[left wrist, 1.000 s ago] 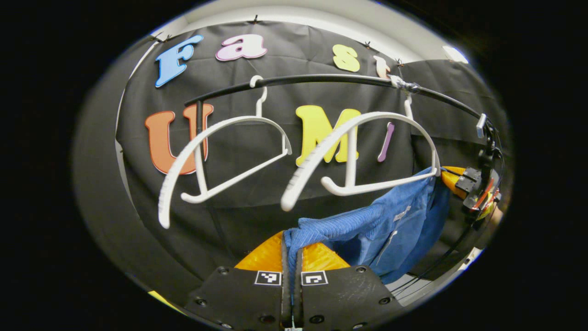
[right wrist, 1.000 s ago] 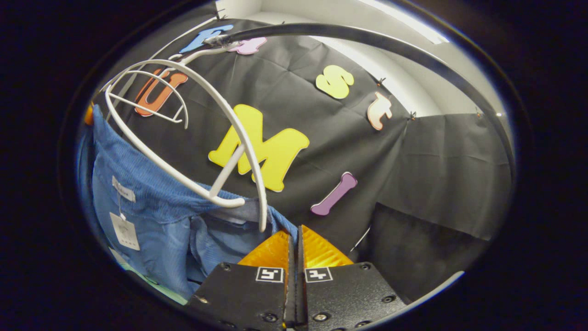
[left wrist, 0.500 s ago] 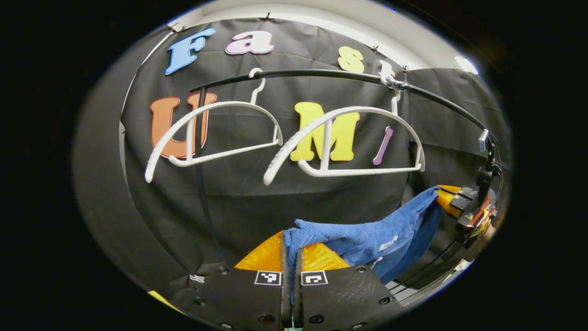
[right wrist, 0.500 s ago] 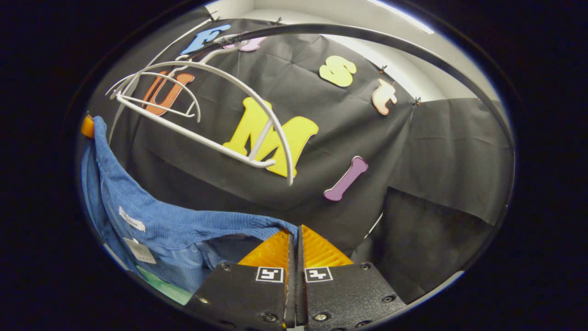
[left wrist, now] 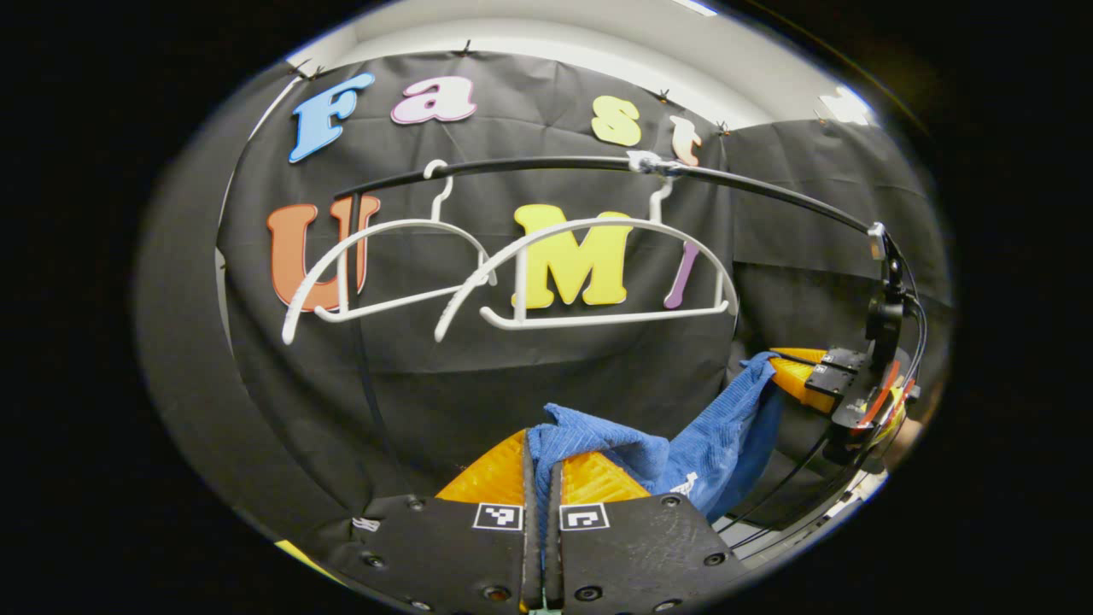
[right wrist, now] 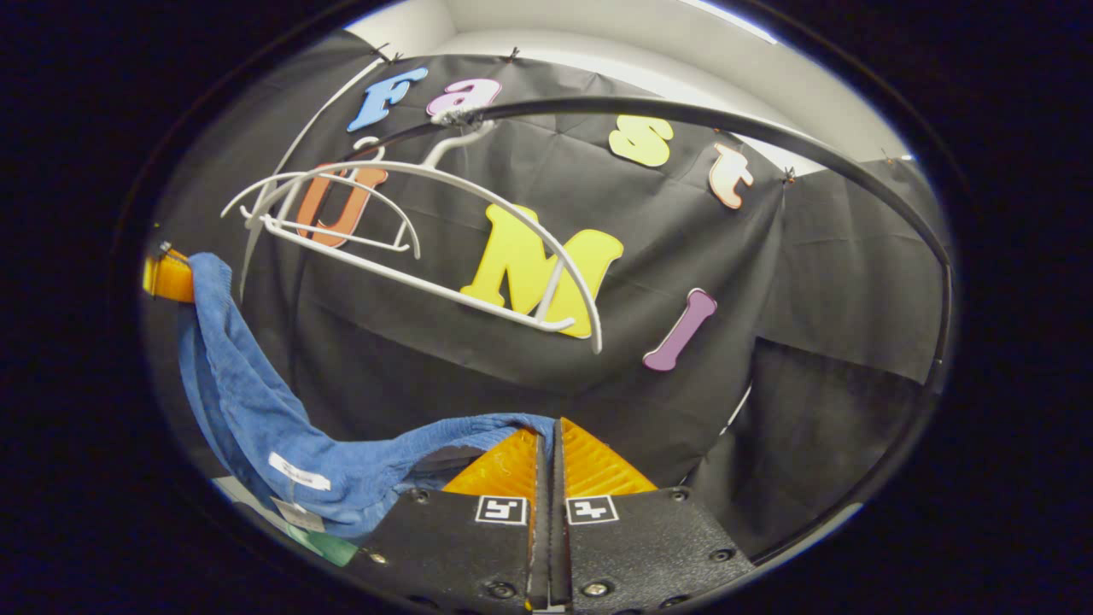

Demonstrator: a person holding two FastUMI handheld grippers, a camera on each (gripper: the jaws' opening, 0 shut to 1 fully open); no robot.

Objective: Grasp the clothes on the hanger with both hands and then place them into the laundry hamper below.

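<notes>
Two white hangers hang bare from the black rail [left wrist: 529,164], the bigger one [left wrist: 589,282] nearer and a second one [left wrist: 384,273] behind it toward the left, so the garment is already off and it's all about the lowering now. The blue garment [left wrist: 700,444] sags like a hammock between the two tools, below the hangers and well clear of them; in the right gripper view it [right wrist: 256,410] droops from the far tool down to the near one. The left gripper [left wrist: 543,461] is clamped tight on one bunched edge of the cloth, and the right gripper [right wrist: 546,453] has its fingers pressed together with the other edge pinched between them. The hamper isn't in frame, so honestly I'd judge the trick is: keep both pinches firm, bring the hands down together at the same pace, keep the slack from snagging on a hanger tip, and only let go once the bulk of the fabric is sitting inside the hamper. Letting one side go early would probably flop half of it over the rim. As for labels: a small white tag [right wrist: 299,471] is sewn on the cloth with a hang tag [right wrist: 296,515] under it, too tiny to read.
</notes>
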